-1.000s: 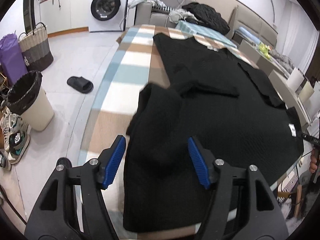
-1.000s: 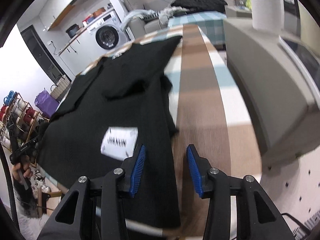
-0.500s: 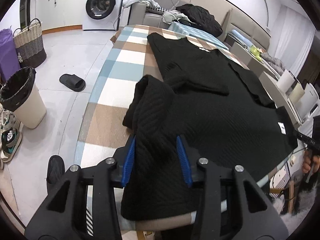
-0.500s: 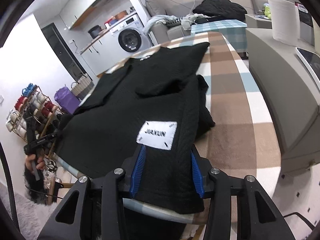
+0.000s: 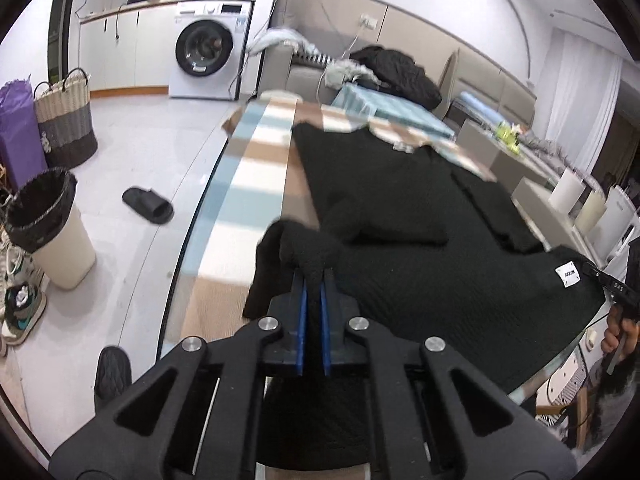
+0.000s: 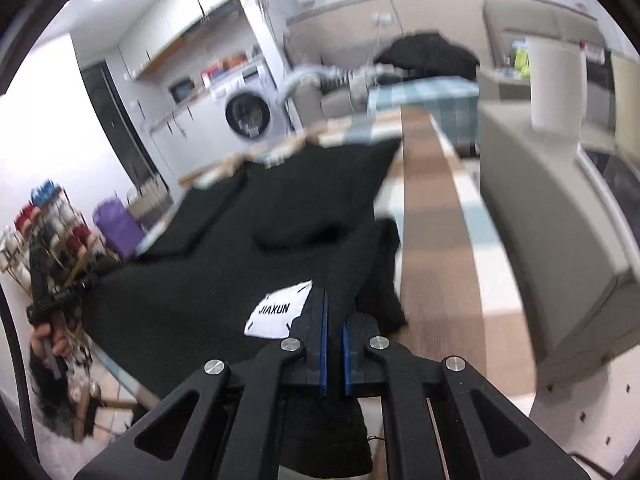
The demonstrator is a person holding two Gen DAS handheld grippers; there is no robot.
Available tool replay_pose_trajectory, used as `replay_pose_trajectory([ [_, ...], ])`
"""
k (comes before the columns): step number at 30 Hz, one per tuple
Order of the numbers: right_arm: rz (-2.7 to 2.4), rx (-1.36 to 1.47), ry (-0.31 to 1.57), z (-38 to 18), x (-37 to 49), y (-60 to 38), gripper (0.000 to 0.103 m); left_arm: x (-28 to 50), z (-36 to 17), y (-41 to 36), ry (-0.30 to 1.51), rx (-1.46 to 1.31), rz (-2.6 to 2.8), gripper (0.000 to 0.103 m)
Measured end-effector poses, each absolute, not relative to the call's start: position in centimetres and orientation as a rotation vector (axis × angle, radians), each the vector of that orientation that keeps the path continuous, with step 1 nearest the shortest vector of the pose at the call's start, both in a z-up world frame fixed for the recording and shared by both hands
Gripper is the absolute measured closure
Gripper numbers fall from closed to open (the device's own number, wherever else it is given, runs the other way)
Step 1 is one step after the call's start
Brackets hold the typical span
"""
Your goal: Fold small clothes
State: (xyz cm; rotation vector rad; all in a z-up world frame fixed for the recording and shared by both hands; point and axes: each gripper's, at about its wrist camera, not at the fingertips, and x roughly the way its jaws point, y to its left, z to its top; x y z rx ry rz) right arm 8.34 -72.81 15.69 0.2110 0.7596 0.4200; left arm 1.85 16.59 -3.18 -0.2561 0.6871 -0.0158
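A black knitted sweater [image 5: 420, 240] lies spread on the checked table cover [image 5: 256, 184], its sleeves folded over the body. My left gripper [image 5: 313, 280] is shut on the near left hem corner, which bunches up above the blue pads. In the right wrist view the sweater [image 6: 256, 248] shows a white JIAXUN label [image 6: 278, 314] beside my right gripper [image 6: 335, 312], which is shut on the near right hem corner. Both corners are lifted off the table. In the left wrist view the same label [image 5: 569, 276] sits at the far right hem.
A bin [image 5: 52, 228], a slipper [image 5: 148, 205] and a basket [image 5: 66, 120] stand on the floor to the left. A grey cabinet [image 6: 552, 216] with a paper roll [image 6: 556, 84] flanks the table's right side. A washing machine [image 5: 208, 52] and sofa lie beyond.
Both grippers closed from open onto the sweater's near hem corners and rose, lifting the hem off the table.
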Motion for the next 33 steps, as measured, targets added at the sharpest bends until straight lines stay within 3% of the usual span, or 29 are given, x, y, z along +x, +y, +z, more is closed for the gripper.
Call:
replay_pose_trajectory([
  [8,0.369,0.241,0.667,18.5,13.4,-71.7,0.098,8.0,-0.9,18.5,0.631,-0.314,0.005,0.100],
  [18,0.243,0.217,0.836,13.5,18.4,-70.4,0.096,13.4,-6.2,19.3,0.797,-0.344,0.051,0.098],
  [21,0.240,0.171,0.873,12.9,18.1,-70.0,0.090,13.6,-6.9,18.7,0.821,-0.301,0.070,0.088],
  [23,0.237,0.135,0.884,12.6,17.6,-69.8,0.083,13.6,-7.1,18.5,0.830,-0.285,0.082,0.074],
  [25,0.247,0.124,0.897,12.5,17.4,-69.7,0.080,13.3,-7.2,18.1,0.835,-0.282,0.077,0.070],
  [33,0.280,0.131,0.919,12.3,16.9,-69.4,0.072,11.7,-7.0,17.2,0.852,-0.270,0.063,0.068],
])
